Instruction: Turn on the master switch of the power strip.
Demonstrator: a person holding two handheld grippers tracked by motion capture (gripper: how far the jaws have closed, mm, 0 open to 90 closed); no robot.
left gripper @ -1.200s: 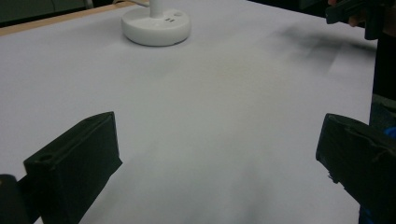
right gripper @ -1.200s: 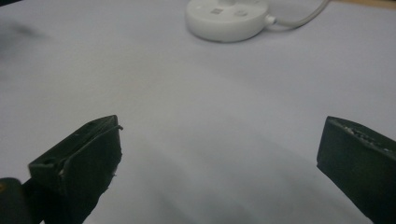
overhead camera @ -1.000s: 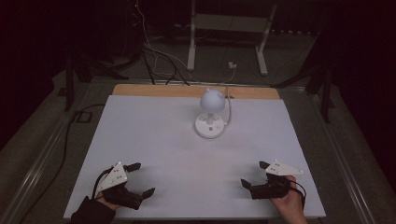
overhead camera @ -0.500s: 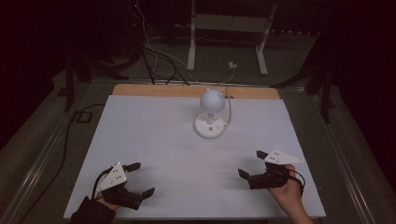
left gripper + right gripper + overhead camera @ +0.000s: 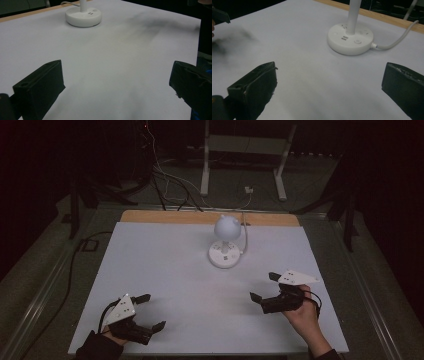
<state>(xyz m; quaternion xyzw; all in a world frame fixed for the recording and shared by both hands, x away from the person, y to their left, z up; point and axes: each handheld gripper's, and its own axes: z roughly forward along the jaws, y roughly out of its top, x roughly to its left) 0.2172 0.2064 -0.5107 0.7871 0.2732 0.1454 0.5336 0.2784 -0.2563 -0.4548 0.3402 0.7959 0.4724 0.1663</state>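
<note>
Since the earlier frames, the right gripper [image 5: 263, 287] had shifted forward and inward across the white surface [image 5: 165, 265] toward the desk lamp [image 5: 226, 242], while the left gripper [image 5: 152, 311] had held its place near the front left corner. Both grippers had their fingers spread wide with nothing between them, as each gripper view confirmed. Near the far middle of the surface, the lamp stood upright on its round white base [image 5: 350, 41], well apart from the left gripper and nearer the right, its cord [image 5: 398, 40] trailing toward the wooden far edge [image 5: 165, 216].

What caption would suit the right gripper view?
Open right gripper faces a white desk lamp on the white table.
</note>
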